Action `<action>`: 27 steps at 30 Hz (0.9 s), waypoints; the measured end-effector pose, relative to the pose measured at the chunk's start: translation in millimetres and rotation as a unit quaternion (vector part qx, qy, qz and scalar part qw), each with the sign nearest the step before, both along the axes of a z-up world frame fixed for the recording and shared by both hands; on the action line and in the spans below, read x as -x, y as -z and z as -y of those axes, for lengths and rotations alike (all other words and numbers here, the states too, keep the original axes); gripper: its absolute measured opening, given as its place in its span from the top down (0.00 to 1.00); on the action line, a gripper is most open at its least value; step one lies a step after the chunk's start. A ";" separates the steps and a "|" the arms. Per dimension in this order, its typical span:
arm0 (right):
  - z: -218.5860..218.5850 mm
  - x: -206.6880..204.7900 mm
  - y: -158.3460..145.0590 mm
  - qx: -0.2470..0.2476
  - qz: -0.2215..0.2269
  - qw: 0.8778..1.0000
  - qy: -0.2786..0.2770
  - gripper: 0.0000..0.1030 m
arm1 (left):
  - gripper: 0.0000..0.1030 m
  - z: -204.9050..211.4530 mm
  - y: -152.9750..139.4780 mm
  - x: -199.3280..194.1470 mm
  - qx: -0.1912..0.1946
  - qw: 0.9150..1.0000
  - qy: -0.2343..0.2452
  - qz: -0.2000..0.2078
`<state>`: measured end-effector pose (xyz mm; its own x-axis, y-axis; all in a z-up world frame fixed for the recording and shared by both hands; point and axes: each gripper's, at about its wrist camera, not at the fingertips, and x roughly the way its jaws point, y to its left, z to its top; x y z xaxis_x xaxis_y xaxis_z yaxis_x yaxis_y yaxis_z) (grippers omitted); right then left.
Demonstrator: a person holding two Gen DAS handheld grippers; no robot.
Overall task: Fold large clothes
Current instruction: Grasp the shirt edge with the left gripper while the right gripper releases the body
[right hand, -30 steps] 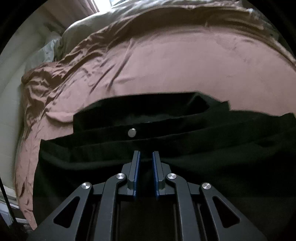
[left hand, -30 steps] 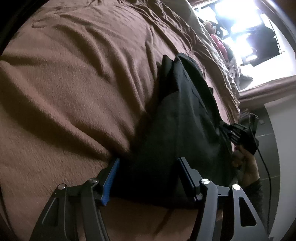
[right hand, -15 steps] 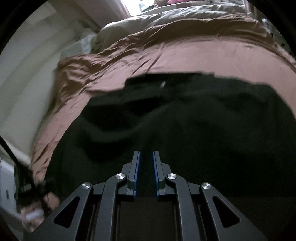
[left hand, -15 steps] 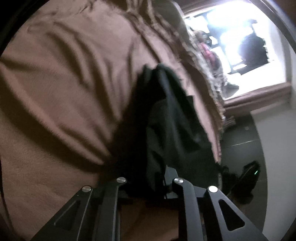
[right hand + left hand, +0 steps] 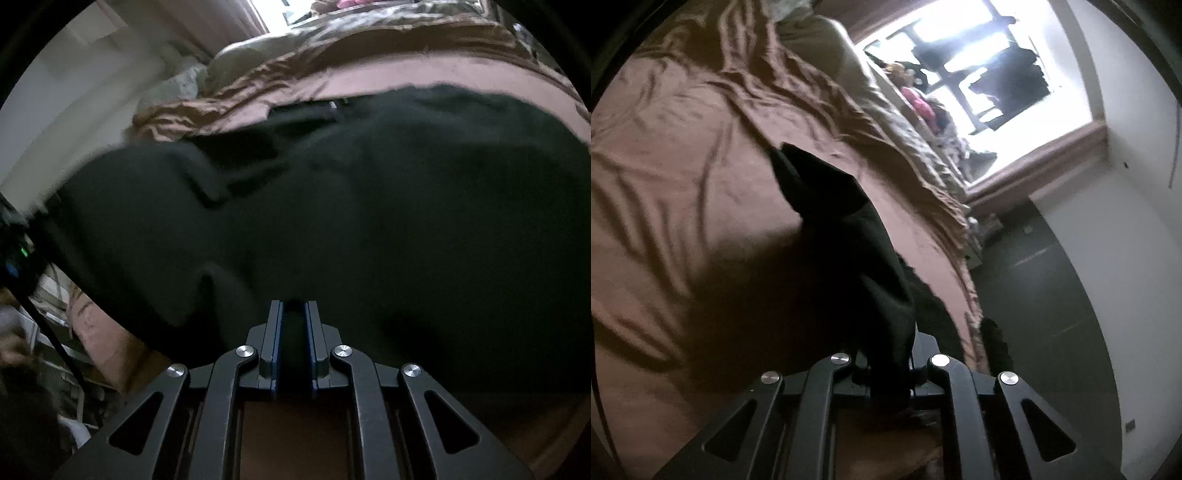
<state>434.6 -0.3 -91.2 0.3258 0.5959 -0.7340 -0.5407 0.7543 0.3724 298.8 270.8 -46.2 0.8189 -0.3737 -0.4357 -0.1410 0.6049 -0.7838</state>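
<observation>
pinching the same black garment (image 5: 369, 206), the right gripper (image 5: 293, 314) fingers sit together on a fold and the left gripper (image 5: 886, 365) fingers are buried in cloth, apparently clamped on it; carrying both edges level and taut should keep the fold square. only the left view shows the cloth raised off the brown bed (image 5: 683, 184); the right shows its broad spread.

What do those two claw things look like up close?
Both are matte black. The right claw has two flat fingers lined with blue pads, and angled black link bars with triangle cutouts, joined by shiny round silver bolts. The left claw has the same black bars and silver bolts.
</observation>
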 end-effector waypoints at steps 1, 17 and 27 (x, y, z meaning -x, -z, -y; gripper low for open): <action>3.6 -1.0 4.5 -0.006 -0.005 1.000 0.004 0.92 | 0.89 3.7 -4.5 -3.1 0.000 1.000 0.005 0.005; 139.4 -0.7 -26.0 -0.151 -0.021 0.986 0.069 0.79 | 0.89 128.8 -80.3 -87.2 -0.056 0.991 0.113 0.049; 263.3 8.3 -24.9 -0.218 -0.007 0.963 0.158 0.21 | 0.89 226.4 -58.3 -159.4 -0.083 0.979 0.184 0.006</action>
